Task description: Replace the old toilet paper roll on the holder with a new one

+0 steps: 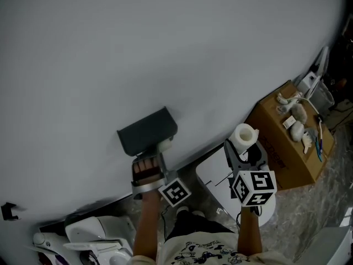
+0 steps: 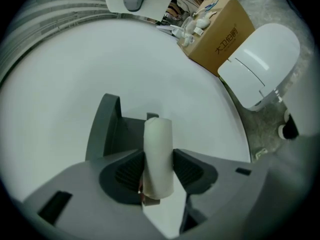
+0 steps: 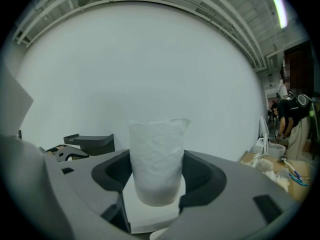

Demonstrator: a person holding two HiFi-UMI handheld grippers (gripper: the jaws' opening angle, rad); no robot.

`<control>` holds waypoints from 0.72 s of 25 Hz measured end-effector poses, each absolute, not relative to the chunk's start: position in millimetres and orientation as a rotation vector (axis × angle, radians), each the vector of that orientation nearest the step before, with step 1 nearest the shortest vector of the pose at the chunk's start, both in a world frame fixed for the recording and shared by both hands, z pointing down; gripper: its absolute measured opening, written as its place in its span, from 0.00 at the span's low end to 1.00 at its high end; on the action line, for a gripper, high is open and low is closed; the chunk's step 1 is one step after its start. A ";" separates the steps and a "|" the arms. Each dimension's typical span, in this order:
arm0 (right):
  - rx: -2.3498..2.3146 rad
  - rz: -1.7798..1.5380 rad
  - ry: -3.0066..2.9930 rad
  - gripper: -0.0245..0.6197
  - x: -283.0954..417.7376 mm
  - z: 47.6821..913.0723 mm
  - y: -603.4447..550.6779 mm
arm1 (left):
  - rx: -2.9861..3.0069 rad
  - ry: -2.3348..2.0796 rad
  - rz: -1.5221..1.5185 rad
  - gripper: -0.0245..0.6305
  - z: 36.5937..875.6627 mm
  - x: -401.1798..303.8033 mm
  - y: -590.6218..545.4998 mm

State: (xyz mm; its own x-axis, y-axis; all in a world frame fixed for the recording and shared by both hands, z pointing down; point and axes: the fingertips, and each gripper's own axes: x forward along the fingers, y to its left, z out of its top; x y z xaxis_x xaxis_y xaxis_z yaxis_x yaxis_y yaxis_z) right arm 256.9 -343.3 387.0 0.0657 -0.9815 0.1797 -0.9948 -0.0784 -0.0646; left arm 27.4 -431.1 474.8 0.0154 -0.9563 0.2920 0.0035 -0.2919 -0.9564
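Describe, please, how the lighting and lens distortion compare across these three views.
Head view: dim, flat light, the wall grey with no hard shadows. Left gripper view: strong fisheye bulge, black corners, the old roll fairly sharp. Right gripper view: same fisheye, a ceiling light glaring at top right, the new roll evenly lit.
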 end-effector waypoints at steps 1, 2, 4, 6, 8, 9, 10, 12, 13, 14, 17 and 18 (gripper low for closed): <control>2.246 0.274 -2.070 0.51 258.9 387.4 -342.1 | -1.436 1.039 -1.402 0.33 474.5 29.7 -431.2; 2.256 0.278 -2.061 0.51 260.9 387.9 -340.8 | -1.441 1.037 -1.393 0.32 474.0 32.4 -431.4; 2.270 0.287 -2.047 0.51 264.7 389.9 -337.9 | -1.446 1.034 -1.376 0.32 472.7 39.7 -432.6; 2.281 0.298 -2.035 0.51 269.6 392.6 -334.9 | -1.448 1.019 -1.365 0.32 473.1 50.2 -434.1; 2.297 0.306 -2.015 0.51 277.2 394.6 -331.8 | -1.450 0.997 -1.347 0.32 473.4 64.1 -436.7; 2.307 0.309 -2.003 0.51 281.9 395.2 -330.1 | -1.452 0.986 -1.334 0.32 473.1 71.7 -438.4; 2.318 0.311 -1.990 0.51 286.8 395.4 -327.9 | -1.456 0.976 -1.320 0.32 473.0 79.1 -440.1; 2.347 0.311 -1.954 0.51 297.5 395.3 -321.7 | -1.472 0.953 -1.294 0.32 473.7 93.8 -442.7; 2.365 0.312 -1.933 0.51 303.3 395.2 -317.6 | -1.478 0.941 -1.282 0.32 474.0 101.2 -443.3; 2.383 0.313 -1.911 0.51 309.3 395.0 -313.2 | -1.483 0.929 -1.270 0.32 474.3 108.7 -443.5; 2.436 0.317 -1.846 0.51 327.4 394.2 -299.6 | -1.513 0.896 -1.225 0.32 474.2 133.1 -441.4; 2.451 0.318 -1.826 0.51 332.7 394.0 -294.9 | -1.534 0.889 -1.202 0.32 473.6 141.8 -439.2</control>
